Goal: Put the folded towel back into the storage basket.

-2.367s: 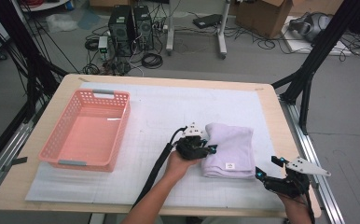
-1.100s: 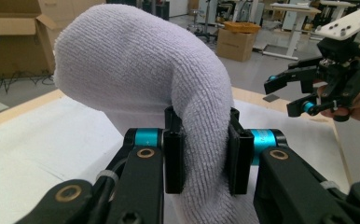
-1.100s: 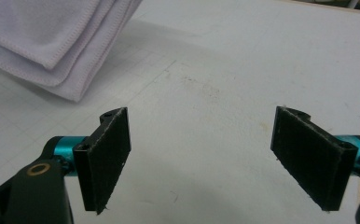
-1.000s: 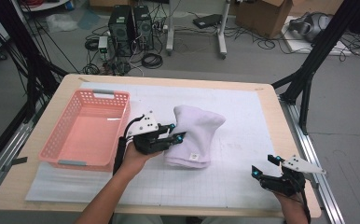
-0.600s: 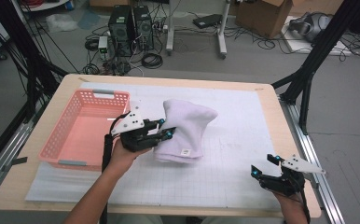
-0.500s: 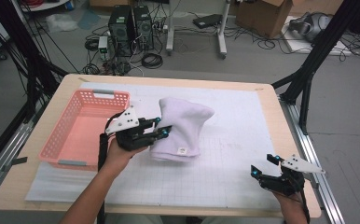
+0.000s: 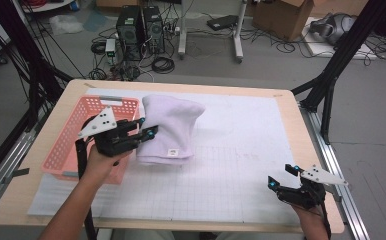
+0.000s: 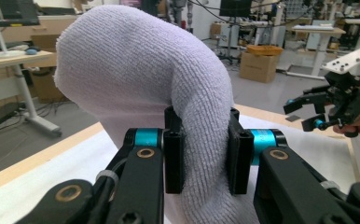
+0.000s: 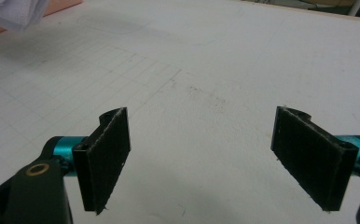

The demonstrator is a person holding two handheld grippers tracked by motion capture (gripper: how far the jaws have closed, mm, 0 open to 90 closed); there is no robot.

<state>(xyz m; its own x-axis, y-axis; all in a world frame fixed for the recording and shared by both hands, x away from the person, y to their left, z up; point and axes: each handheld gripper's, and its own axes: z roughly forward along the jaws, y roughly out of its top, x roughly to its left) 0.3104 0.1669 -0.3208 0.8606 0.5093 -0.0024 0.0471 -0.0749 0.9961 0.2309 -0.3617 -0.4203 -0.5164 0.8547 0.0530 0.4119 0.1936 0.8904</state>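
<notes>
A folded lavender towel (image 7: 170, 127) hangs lifted above the white mat, beside the right edge of the pink basket (image 7: 76, 145). My left gripper (image 7: 146, 131) is shut on the towel's left side; in the left gripper view both black pads pinch the terry cloth (image 8: 136, 70), with the gripper (image 8: 201, 156) low in the frame. My right gripper (image 7: 281, 176) rests near the table's front right corner, open, with nothing between its pads. In the right gripper view it (image 9: 218, 151) looks across bare gridded mat, and a corner of the towel (image 9: 17, 11) shows at top left.
The white gridded mat (image 7: 231, 165) covers most of the wooden table (image 7: 301, 125). Black frame legs (image 7: 331, 75) stand off the right side. Computers and cables (image 7: 141, 30) lie on the floor behind the table. The right gripper (image 8: 336, 100) shows far off in the left gripper view.
My left gripper has carried the towel up and leftwards from the mat's right part to beside the basket. The right gripper has stayed in place, open.
</notes>
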